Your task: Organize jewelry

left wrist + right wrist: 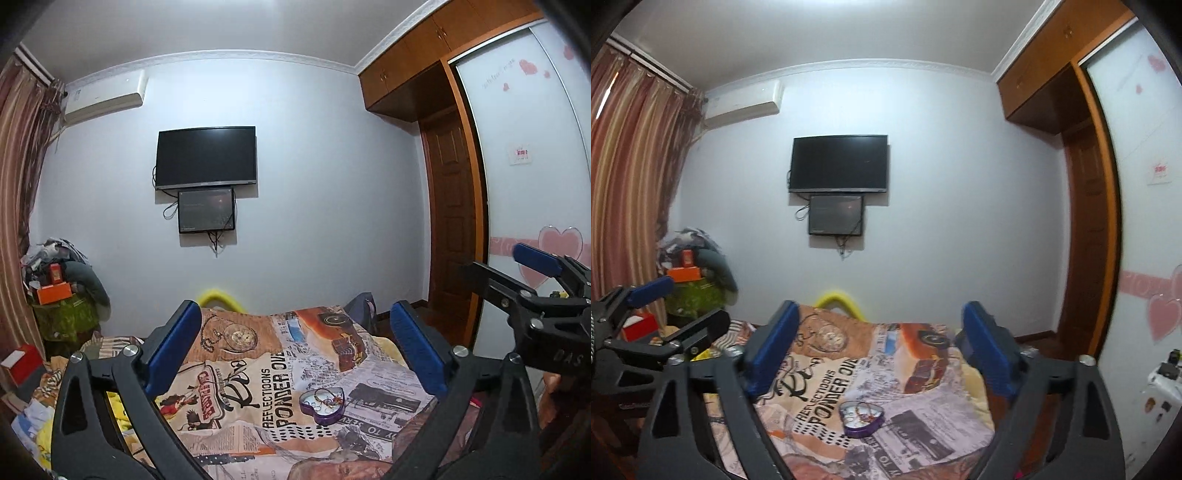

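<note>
A purple heart-shaped tin (323, 404) lies open on the printed bedspread (258, 369), with rings and a chain inside it. In the left wrist view my left gripper (295, 325) is held level above the bed, open, its blue pads (173, 350) wide apart with nothing between them. The tin lies below and ahead of it. In the right wrist view the tin (862, 419) sits low between the fingers of my right gripper (881, 325), which is open and holds nothing. Each gripper shows in the other's view: the right gripper (498, 262) and the left gripper (689, 302).
A dark TV (205, 158) and a smaller screen (206, 211) hang on the far wall. A wooden wardrobe and door (448, 221) stand on the right. A pile of clothes and boxes (62, 291) sits by the striped curtain (631, 177) on the left. A yellow curved rail (218, 297) is at the bed's foot.
</note>
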Action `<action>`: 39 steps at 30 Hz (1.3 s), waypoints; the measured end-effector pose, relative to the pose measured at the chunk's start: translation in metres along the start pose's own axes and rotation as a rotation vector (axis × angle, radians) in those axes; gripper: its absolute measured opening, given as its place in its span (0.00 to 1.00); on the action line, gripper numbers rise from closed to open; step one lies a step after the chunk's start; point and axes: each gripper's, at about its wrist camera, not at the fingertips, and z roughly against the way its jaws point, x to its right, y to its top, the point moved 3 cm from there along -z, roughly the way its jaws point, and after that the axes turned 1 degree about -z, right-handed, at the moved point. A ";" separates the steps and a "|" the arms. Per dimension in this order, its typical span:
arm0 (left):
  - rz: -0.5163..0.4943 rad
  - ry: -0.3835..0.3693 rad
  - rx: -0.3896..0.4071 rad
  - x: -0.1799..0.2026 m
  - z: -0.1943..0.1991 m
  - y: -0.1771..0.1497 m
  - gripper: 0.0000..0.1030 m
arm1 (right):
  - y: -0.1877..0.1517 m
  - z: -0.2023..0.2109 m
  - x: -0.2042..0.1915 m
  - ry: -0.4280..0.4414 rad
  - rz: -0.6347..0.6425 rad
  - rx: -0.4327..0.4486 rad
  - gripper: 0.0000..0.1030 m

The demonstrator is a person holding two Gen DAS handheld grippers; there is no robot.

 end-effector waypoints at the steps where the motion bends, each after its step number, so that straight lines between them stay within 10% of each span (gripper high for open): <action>1: 0.003 0.002 -0.002 0.001 0.003 0.000 1.00 | 0.000 0.002 0.001 -0.009 -0.003 0.004 1.00; 39: 0.052 0.019 -0.021 -0.004 0.010 0.000 1.00 | -0.007 0.019 0.010 -0.001 -0.023 -0.030 1.00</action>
